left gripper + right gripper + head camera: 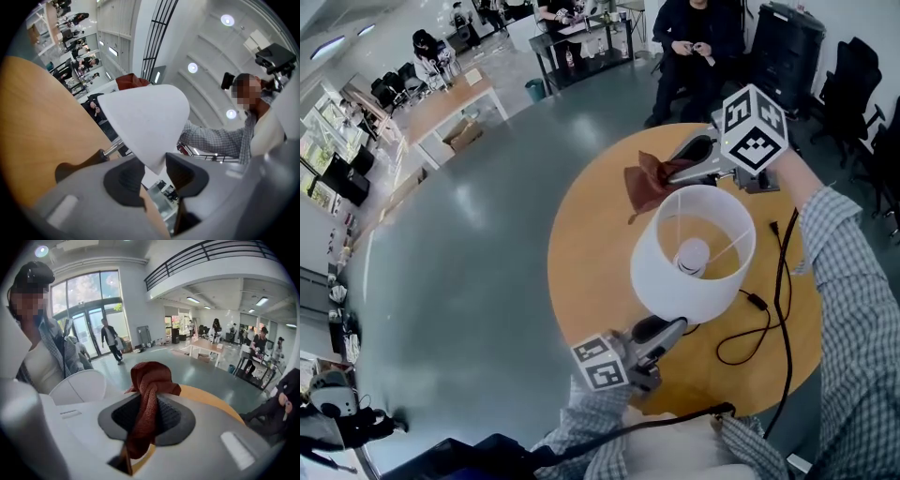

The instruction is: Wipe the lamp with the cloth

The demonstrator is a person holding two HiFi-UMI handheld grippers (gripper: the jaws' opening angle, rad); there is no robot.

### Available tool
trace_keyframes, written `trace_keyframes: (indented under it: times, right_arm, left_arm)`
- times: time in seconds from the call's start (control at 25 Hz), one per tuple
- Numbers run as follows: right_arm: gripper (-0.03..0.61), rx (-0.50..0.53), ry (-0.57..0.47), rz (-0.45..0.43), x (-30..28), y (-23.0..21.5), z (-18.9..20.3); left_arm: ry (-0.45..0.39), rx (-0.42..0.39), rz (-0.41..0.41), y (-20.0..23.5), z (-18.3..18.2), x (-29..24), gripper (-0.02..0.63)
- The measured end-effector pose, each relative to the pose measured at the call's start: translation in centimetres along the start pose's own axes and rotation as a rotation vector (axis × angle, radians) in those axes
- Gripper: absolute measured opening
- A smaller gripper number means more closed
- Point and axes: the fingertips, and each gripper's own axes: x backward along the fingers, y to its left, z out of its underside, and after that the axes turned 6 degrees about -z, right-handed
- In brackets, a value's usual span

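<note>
The lamp's white shade stands mid-table on the round wooden table, open top toward me with the bulb showing. My left gripper is at the shade's near side. In the left gripper view the shade's rim runs in between the two pads, so this gripper is shut on it. The rust-red cloth hangs bunched from my right gripper, just beyond the shade's far rim. In the right gripper view the cloth is pinched between the pads of that gripper, with the shade to the left.
A black cable with an inline switch loops over the table's right side and off its edge. The lamp's metal stem shows under the shade. A seated person and a black chair are beyond the table.
</note>
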Motion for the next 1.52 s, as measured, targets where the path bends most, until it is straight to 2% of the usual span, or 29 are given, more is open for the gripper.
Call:
trace_keyframes:
  times: [0.16, 0.32, 0.48, 0.64, 0.84, 1.0, 1.16, 1.36, 1.52]
  right_arm:
    - [0.083, 0.139, 0.188, -0.081, -2.9, 1.3, -1.4]
    - [0.083, 0.339, 0.365, -0.139, -5.5, 3.2, -2.6]
    - [0.083, 0.491, 0.453, -0.207, -7.7, 6.0, -3.5]
    - [0.083, 0.663, 0.525, -0.242, -8.9, 9.5, -4.3]
    - [0.083, 0.819, 0.606, -0.280, -9.7, 14.3, -3.9]
    - [0.083, 0.897, 0.626, -0.310, -9.8, 17.7, -3.0]
    - [0.083, 0.925, 0.670, -0.303, -9.8, 19.8, -1.6]
    - [0.081, 0.922, 0.665, -0.242, -8.7, 20.3, -1.0]
    - [0.083, 0.965, 0.647, -0.156, -9.1, 19.5, -0.9]
  left_arm:
    - [-0.002, -0.004, 0.001, 0.1, 0.2, 0.0, 0.138]
    - [-0.003, -0.005, 0.001, 0.1, 0.3, -0.2, 0.138]
    - [-0.004, -0.005, 0.002, 0.2, 0.4, -0.2, 0.138]
    - [-0.009, -0.003, 0.001, 0.2, 0.2, -0.2, 0.139]
    - [-0.009, -0.001, -0.006, 0.3, 0.0, -0.3, 0.138]
    - [-0.010, 0.002, -0.007, 0.6, -0.1, -0.3, 0.139]
    - [0.002, 0.001, -0.002, 0.3, 0.2, 0.1, 0.138]
    - [0.025, -0.002, 0.017, -0.2, 0.7, -0.8, 0.132]
    - [0.024, 0.009, 0.015, -0.2, 0.9, -1.2, 0.124]
